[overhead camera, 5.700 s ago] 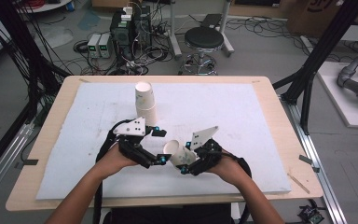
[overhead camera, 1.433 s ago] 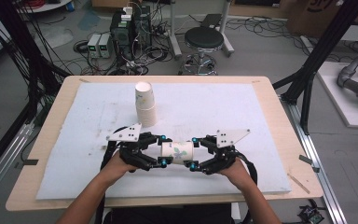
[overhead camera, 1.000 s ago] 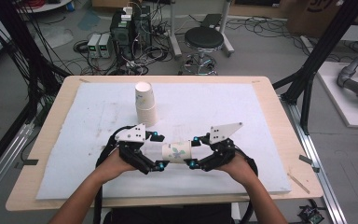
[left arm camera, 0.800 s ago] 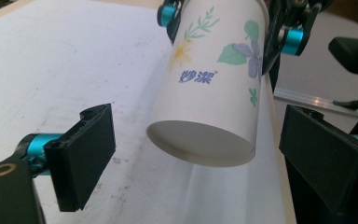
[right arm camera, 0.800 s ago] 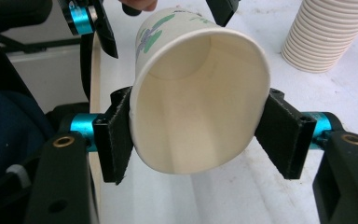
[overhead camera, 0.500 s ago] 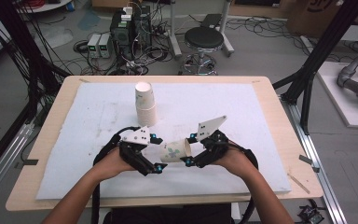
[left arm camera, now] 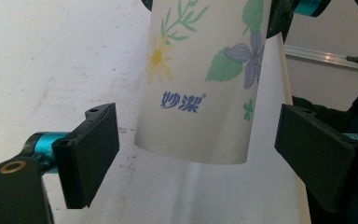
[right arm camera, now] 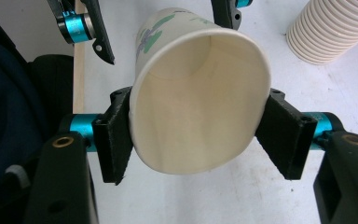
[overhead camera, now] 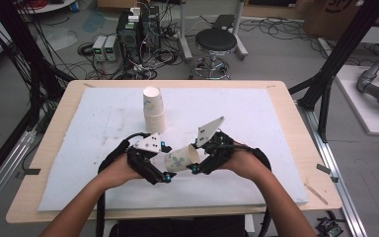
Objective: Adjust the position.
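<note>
A flower-printed paper cup [overhead camera: 180, 159] hangs tilted above the white mat, mouth toward the right hand. My right gripper [overhead camera: 196, 158] is shut on the cup [right arm camera: 196, 107] near its rim, and its pads squeeze the mouth into an oval. My left gripper [overhead camera: 167, 165] stands open around the cup's base [left arm camera: 200, 93]. A gap shows on each side between its pads [left arm camera: 91, 154] and the paper. Its jaws have just been closing a little, with the base between them and untouched.
A stack of white paper cups [overhead camera: 154, 111] stands upside down on the white mat [overhead camera: 256, 118] just behind the hands, and it also appears as ridged rims [right arm camera: 331, 28] in the right gripper view. The wooden table edge [overhead camera: 39, 163] frames the mat.
My right hand has lifted and rolled, which tips the cup from lying level to slanted with its mouth raised. The left hand has stayed where it was.
</note>
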Available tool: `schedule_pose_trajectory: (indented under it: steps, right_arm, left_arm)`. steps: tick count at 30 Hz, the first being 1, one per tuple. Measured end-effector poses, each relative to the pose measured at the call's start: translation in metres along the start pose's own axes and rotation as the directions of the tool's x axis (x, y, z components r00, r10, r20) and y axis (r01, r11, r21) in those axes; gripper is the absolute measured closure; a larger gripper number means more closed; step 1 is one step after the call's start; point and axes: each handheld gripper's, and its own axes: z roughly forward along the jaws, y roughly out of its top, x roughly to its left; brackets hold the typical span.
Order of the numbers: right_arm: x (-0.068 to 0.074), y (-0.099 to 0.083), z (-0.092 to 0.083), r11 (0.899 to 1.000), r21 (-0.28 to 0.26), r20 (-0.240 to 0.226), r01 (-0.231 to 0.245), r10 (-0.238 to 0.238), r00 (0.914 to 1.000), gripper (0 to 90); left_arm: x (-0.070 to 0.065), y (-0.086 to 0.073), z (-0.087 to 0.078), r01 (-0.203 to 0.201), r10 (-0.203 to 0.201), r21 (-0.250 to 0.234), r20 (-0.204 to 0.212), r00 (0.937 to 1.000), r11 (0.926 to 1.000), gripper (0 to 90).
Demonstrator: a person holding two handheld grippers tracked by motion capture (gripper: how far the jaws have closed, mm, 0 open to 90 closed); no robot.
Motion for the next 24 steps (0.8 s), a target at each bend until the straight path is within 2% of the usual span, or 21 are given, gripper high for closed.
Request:
schedule_pose_trajectory:
  steps: [6,10,14,19,22,24]
  right_arm:
    - [0.000,0.006,0.005,0.999,0.044,-0.004,0.029,-0.029,0.9996,33.3]
    - [0.001,0.009,0.007,0.997,0.070,-0.007,0.037,-0.037,0.9993,33.3]
    - [0.003,0.013,0.009,0.994,0.095,-0.007,0.057,-0.057,0.9984,33.3]
    - [0.005,0.017,0.012,0.990,0.121,-0.013,0.078,-0.076,0.9970,33.3]
    - [0.006,0.018,0.015,0.987,0.140,-0.017,0.078,-0.077,0.9969,33.3]
    - [0.008,0.019,0.017,0.984,0.157,-0.020,0.086,-0.084,0.9963,33.3]
  left_arm:
    - [0.001,0.002,0.003,-0.018,0.018,0.037,0.005,0.9998,0.9991,15.0]
    - [0.001,0.003,0.006,-0.013,0.013,0.051,0.003,0.9999,0.9986,16.2]
    - [0.001,0.004,0.010,-0.034,0.034,0.088,0.002,0.9994,0.9956,17.6]
    - [0.001,0.005,0.012,-0.044,0.043,0.101,0.013,0.9990,0.9939,19.8]
    - [0.000,0.004,0.014,-0.033,0.030,0.095,0.028,0.9992,0.9949,22.6]
    - [-0.001,0.005,0.016,-0.043,0.039,0.105,0.040,0.9984,0.9936,25.2]
